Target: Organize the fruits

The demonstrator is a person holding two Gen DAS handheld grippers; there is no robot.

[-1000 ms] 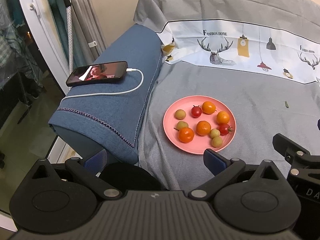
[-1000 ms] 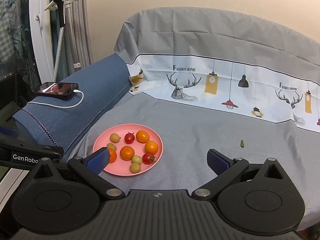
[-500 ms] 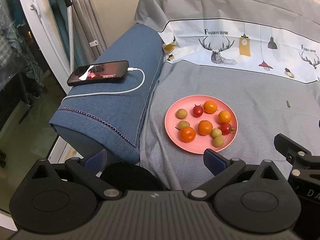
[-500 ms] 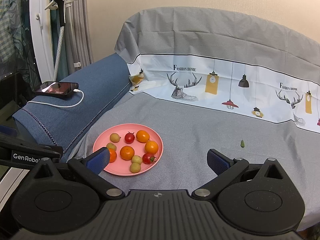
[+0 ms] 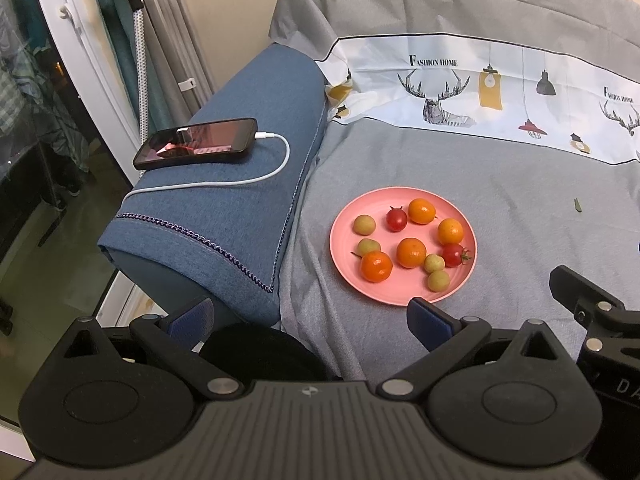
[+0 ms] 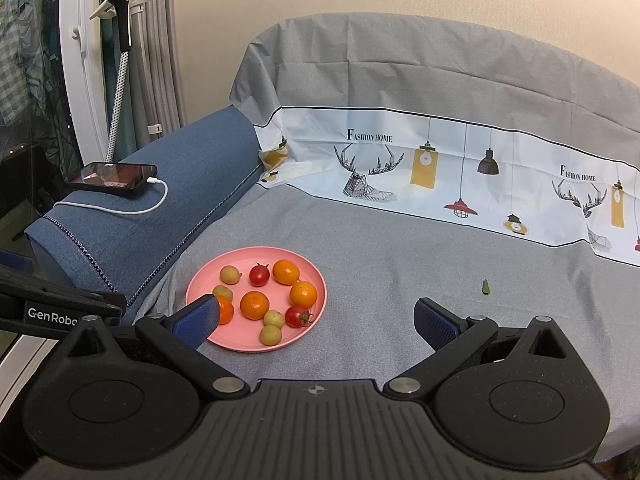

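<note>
Fruits (image 5: 410, 252) lay mixed on plate (image 5: 344, 268) near sofa's left edge; both hand-held grippers (image 5: 308, 318) (image 6: 316, 320) hovered spread, empty, ready for sorting.

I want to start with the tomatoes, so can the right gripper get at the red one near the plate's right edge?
Probably yes. The right gripper is open, and that tomato sits uncovered near the pink plate's rim, though a small green fruit crowds its left.

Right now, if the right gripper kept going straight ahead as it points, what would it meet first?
Probably bare grey cover, just right of the pink plate; the open right gripper holds nothing. Depth is uncertain.
</note>
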